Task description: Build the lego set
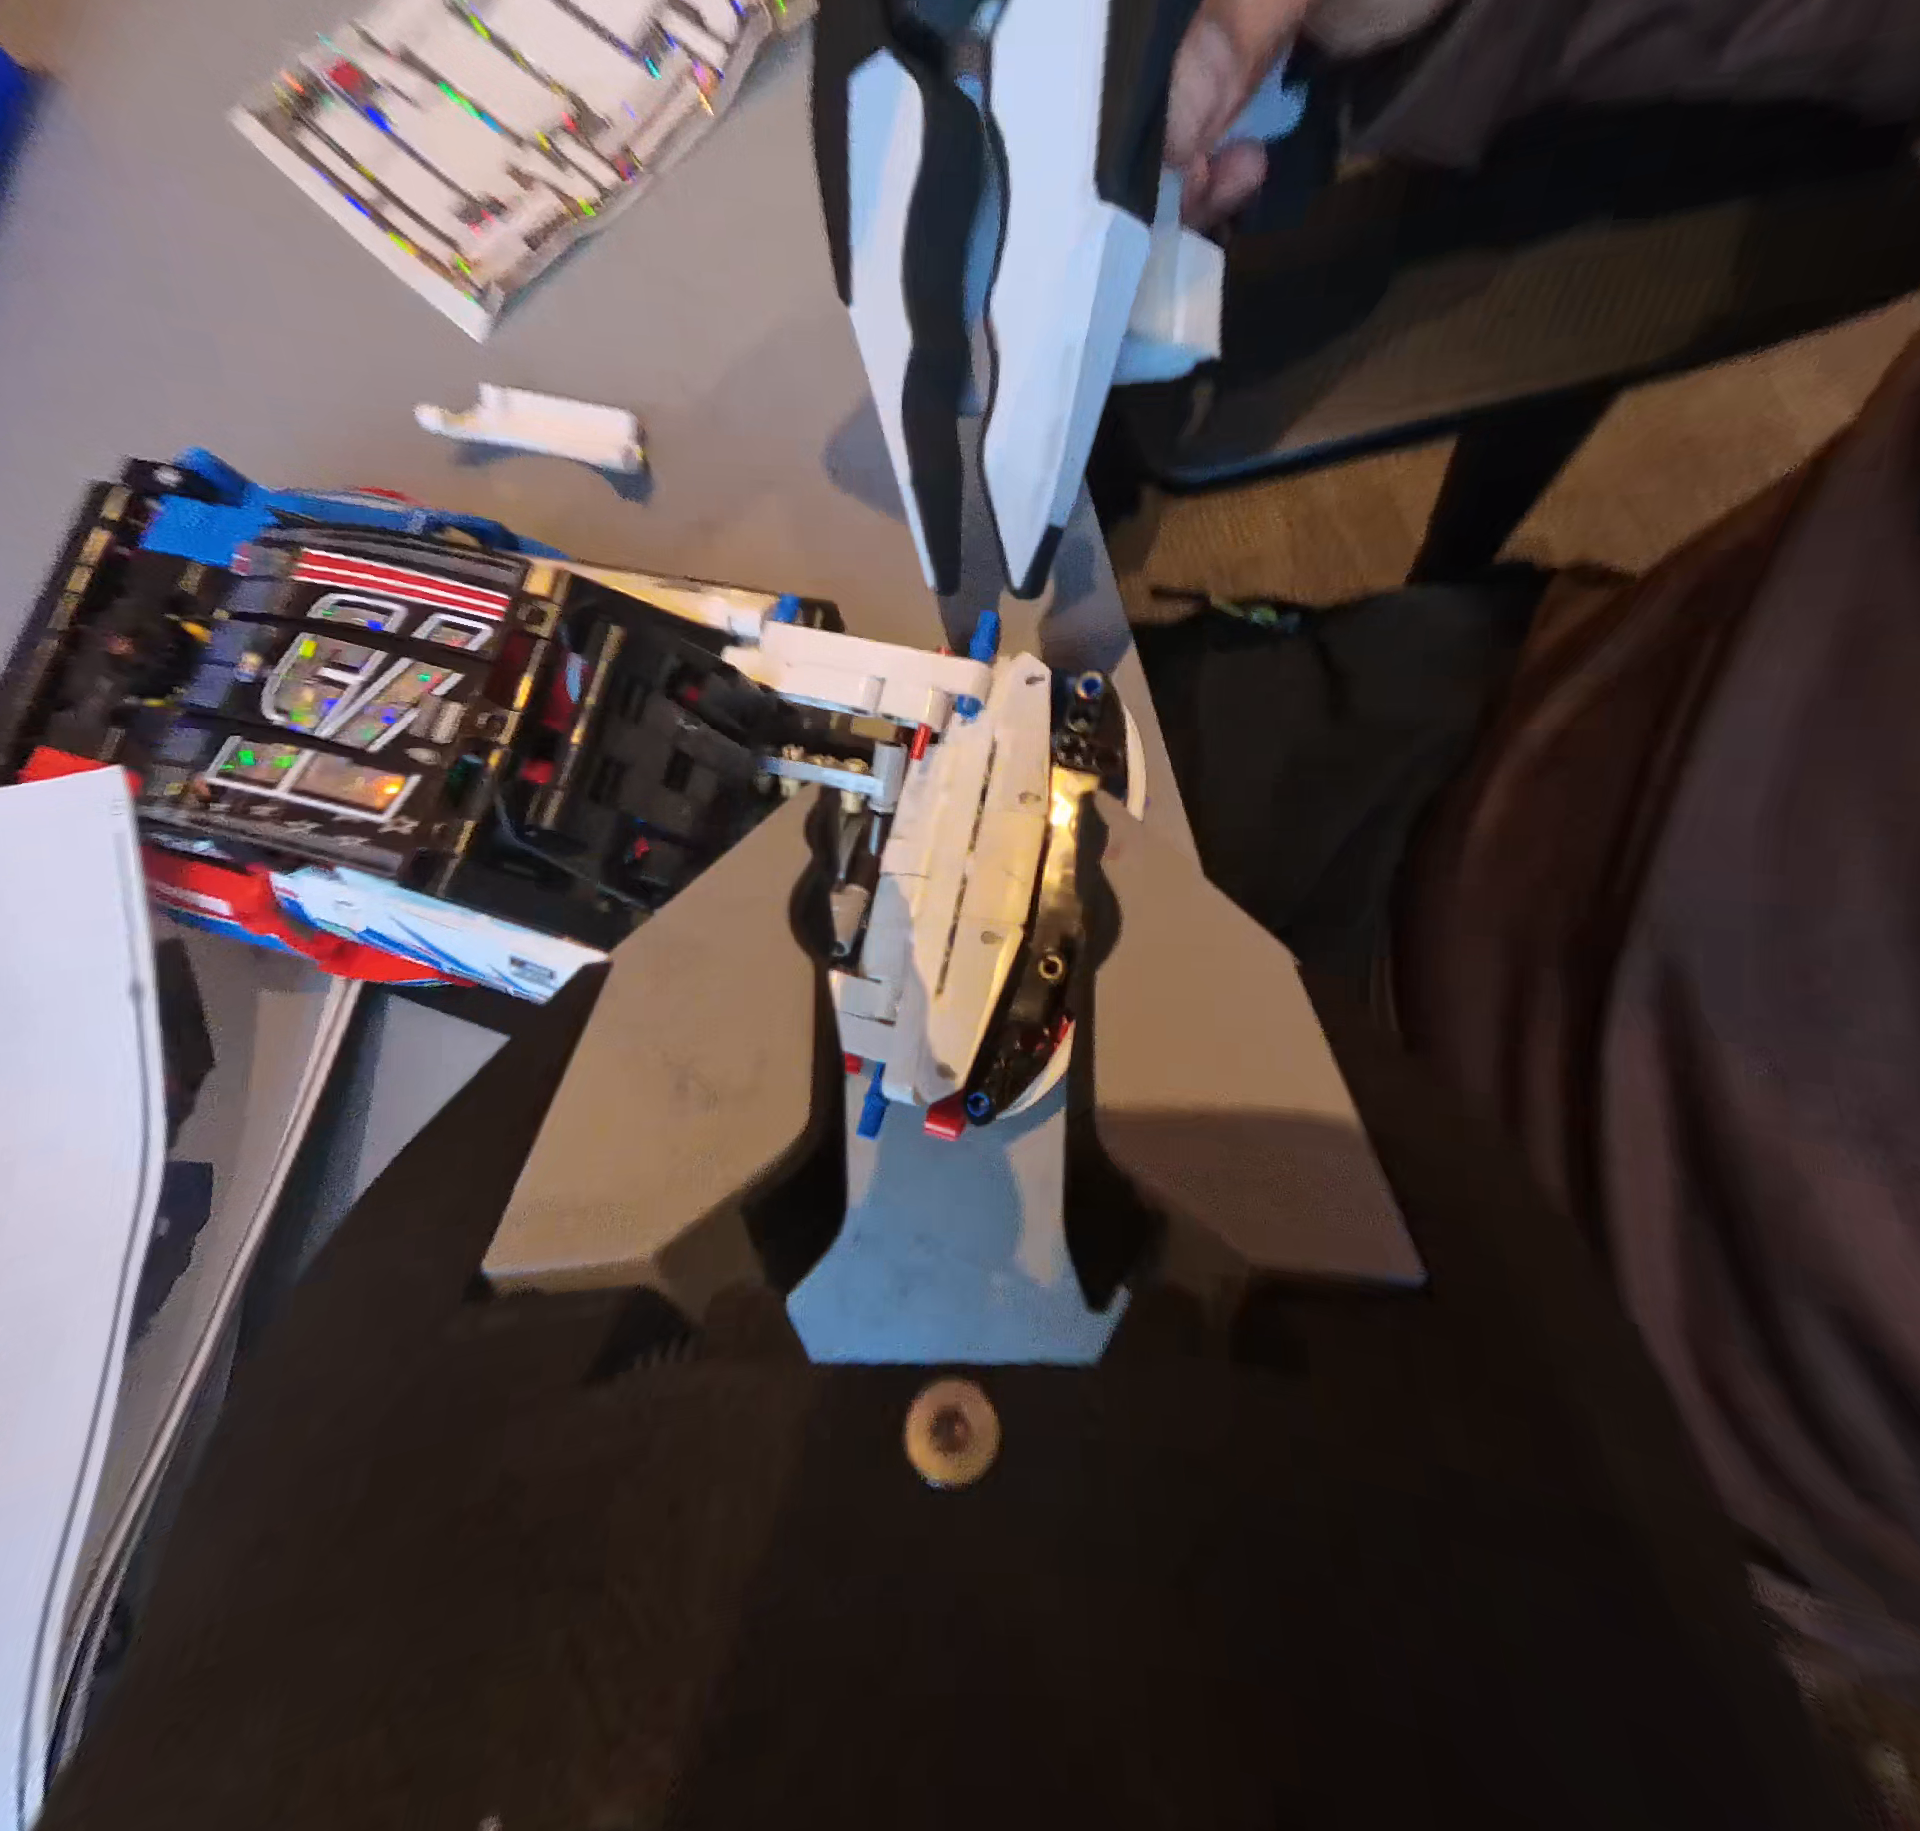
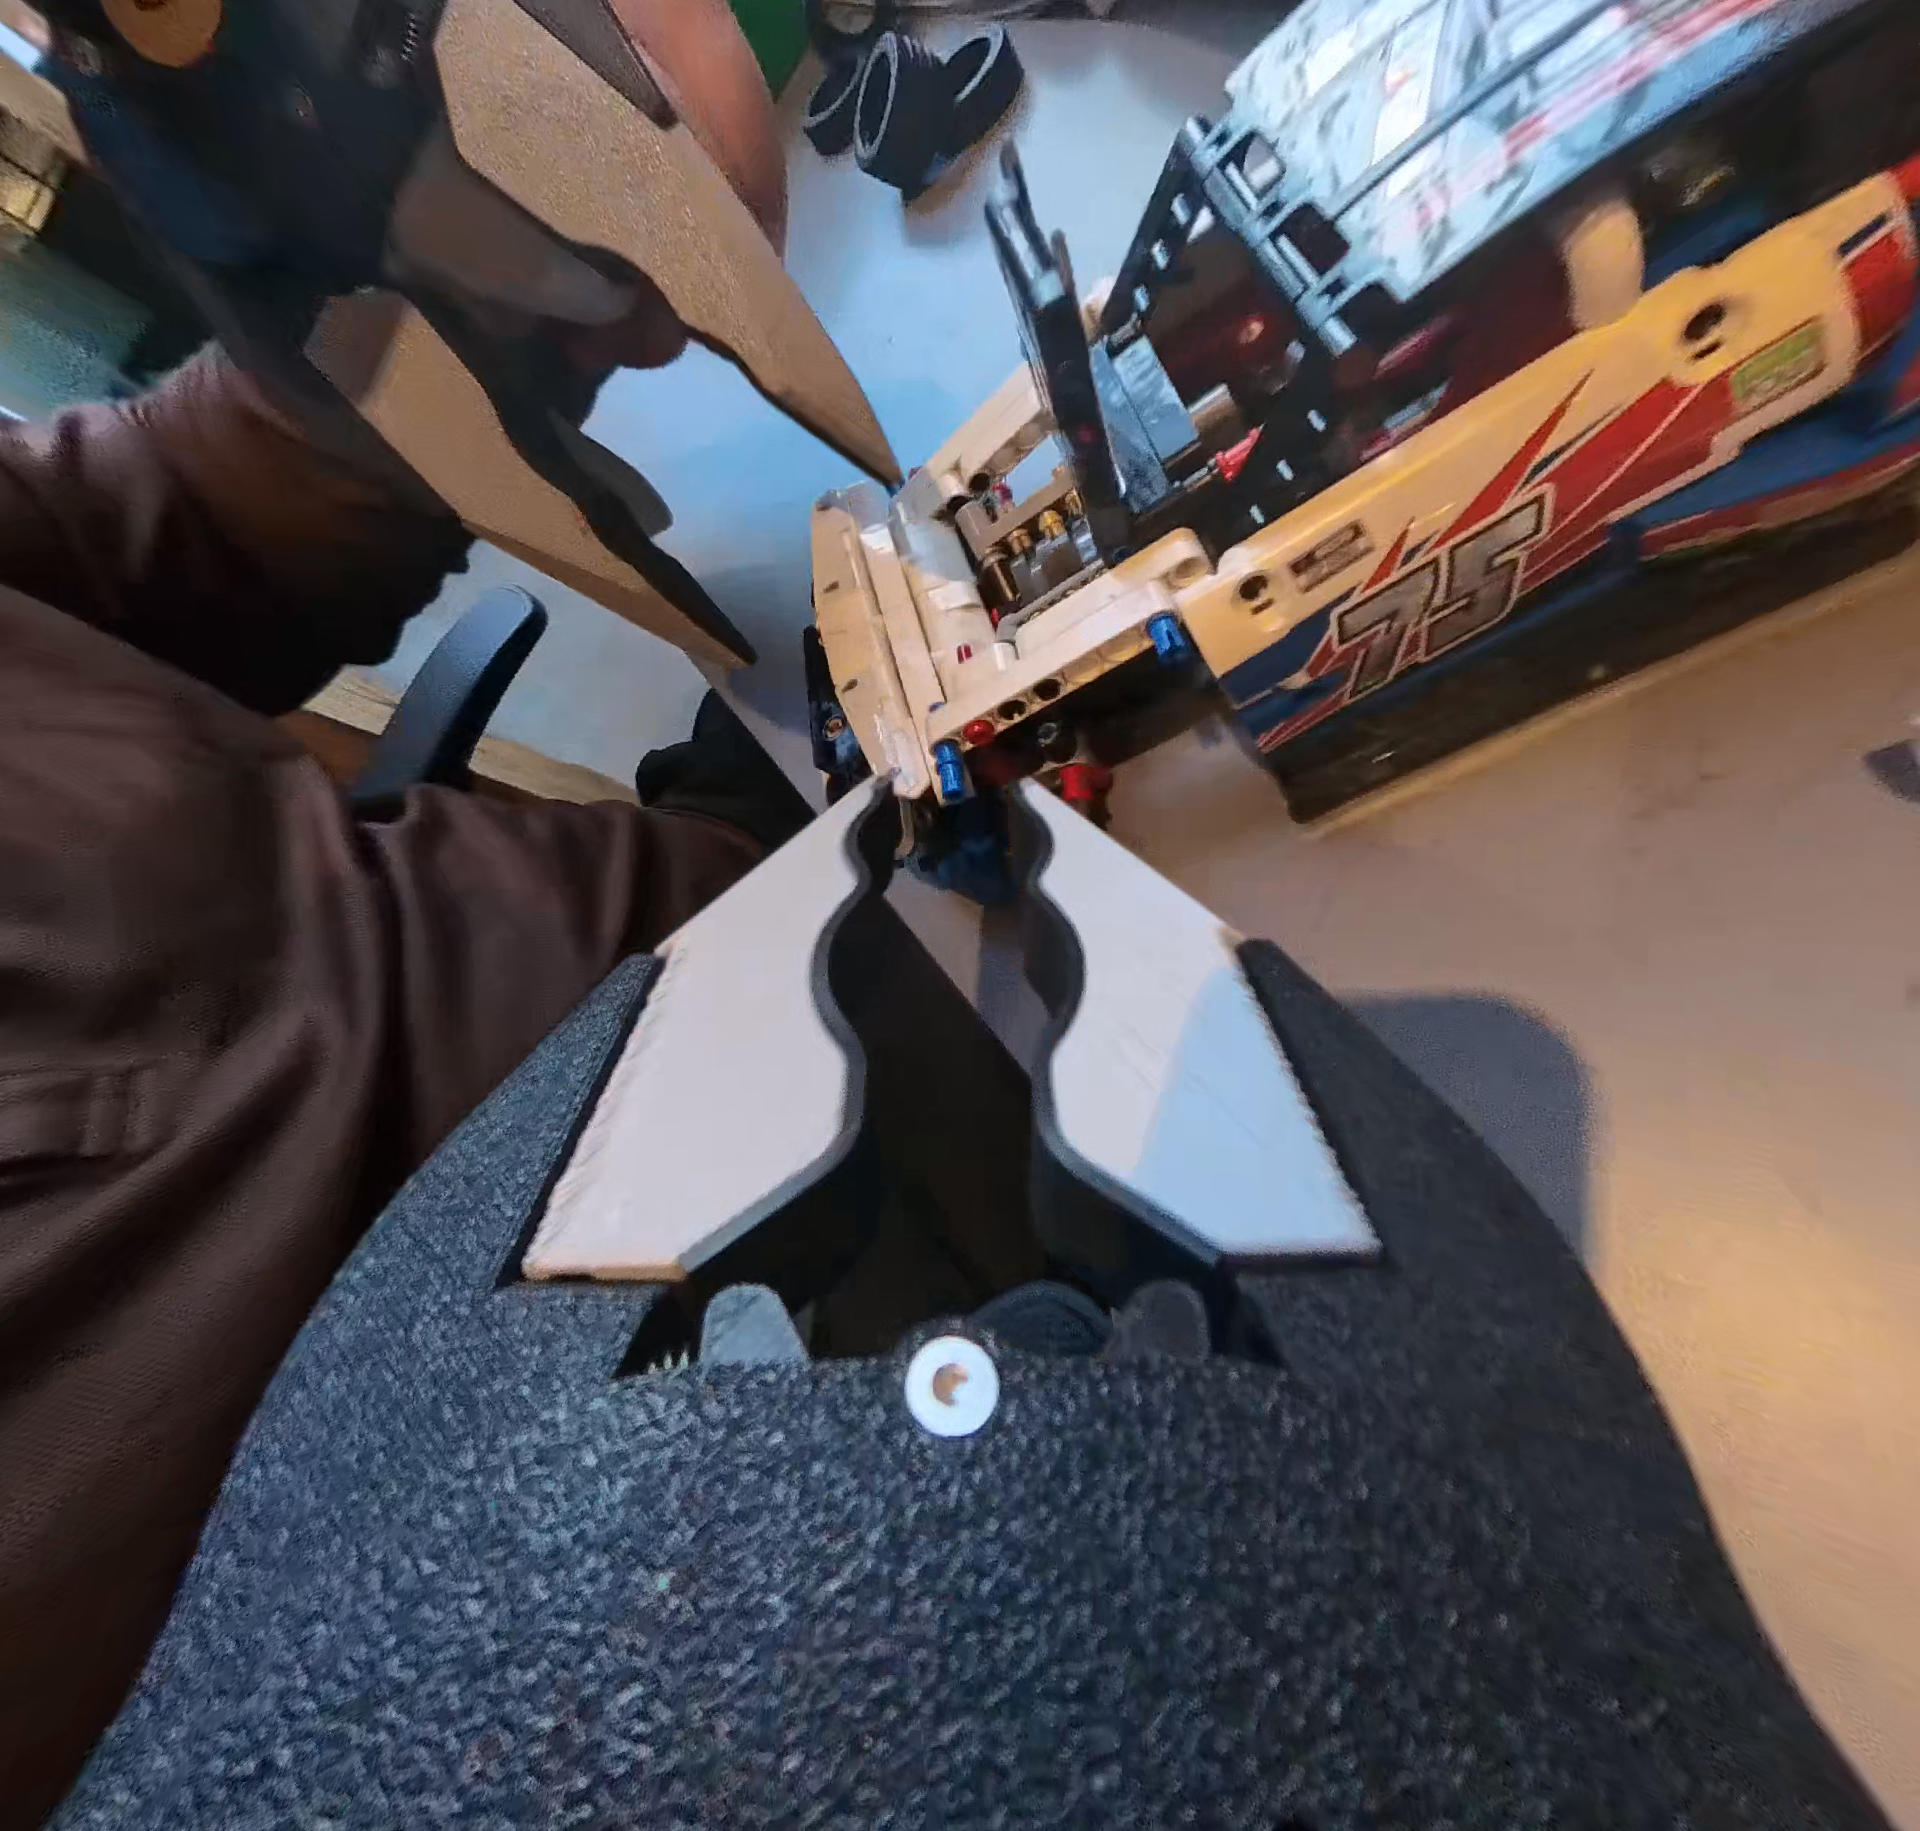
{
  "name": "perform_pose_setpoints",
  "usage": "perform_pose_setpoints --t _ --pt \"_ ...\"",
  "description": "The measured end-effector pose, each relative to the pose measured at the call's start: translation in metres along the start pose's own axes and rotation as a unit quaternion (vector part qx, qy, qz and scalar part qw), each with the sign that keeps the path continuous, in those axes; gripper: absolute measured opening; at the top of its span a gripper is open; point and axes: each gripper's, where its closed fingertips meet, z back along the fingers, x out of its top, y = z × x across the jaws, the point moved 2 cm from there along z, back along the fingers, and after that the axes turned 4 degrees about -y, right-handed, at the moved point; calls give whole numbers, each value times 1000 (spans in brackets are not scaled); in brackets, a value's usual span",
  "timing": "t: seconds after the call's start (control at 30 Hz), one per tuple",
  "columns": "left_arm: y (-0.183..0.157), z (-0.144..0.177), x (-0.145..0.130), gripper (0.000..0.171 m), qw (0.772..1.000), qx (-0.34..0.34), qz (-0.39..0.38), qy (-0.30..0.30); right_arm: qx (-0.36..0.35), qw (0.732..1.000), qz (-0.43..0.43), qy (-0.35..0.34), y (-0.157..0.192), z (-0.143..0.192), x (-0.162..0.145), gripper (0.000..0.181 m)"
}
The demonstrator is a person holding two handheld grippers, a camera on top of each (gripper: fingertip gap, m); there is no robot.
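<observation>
A: White front section [image 1: 966, 888] of the lego car [image 1: 343, 732] is seen lodged between the fingers of the left gripper [image 1: 961, 960]. Jaws set partway apart, closed onto that section as far as can be judged; contact on the far side isn't clearly shown.

B: And the right gripper [image 2: 951, 815]?

A: Fingers held a narrow gap apart, tips brought right up to the lower corner of the same section, by the blue pins [image 2: 948, 765]. Whether anything is pinched there can't be told; the tips are hidden by dark parts.

B: Where's the car rel. to the grippers?

A: Body is laid out ahead & to the right of the right gripper, ahead & to the left of the left one, on the grey table [image 1: 675, 410]. Nose is pointed at both tools.

B: Progress?

A: Judged well along. Chassis, stickered roof and side panels are fitted. Front end is attached but looks not fully seated; pins are left sticking out.

B: Left to do?

A: No wheels are seen mounted. Black tyres [image 2: 914, 98] are piled well beyond the right gripper. A loose white piece [image 1: 535, 425] is lying ahead-left of the left gripper, near a sticker sheet [image 1: 520, 108]. Those are prob. still to be added.
</observation>
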Motion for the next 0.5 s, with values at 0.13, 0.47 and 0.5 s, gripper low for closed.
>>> perform_pose_setpoints --t 0.13,0.47,0.5 --pt "2 -13 -10 42 998 -24 -8 53 24 999 -24 0 -1 -10 -2 19" --pt "-10 -8 -18 8 999 20 -47 -11 76 995 -68 -13 1 -14 -2 6" --pt "-12 -9 -20 8 997 38 -67 -13 82 994 -77 -16 0 -14 -2 6"
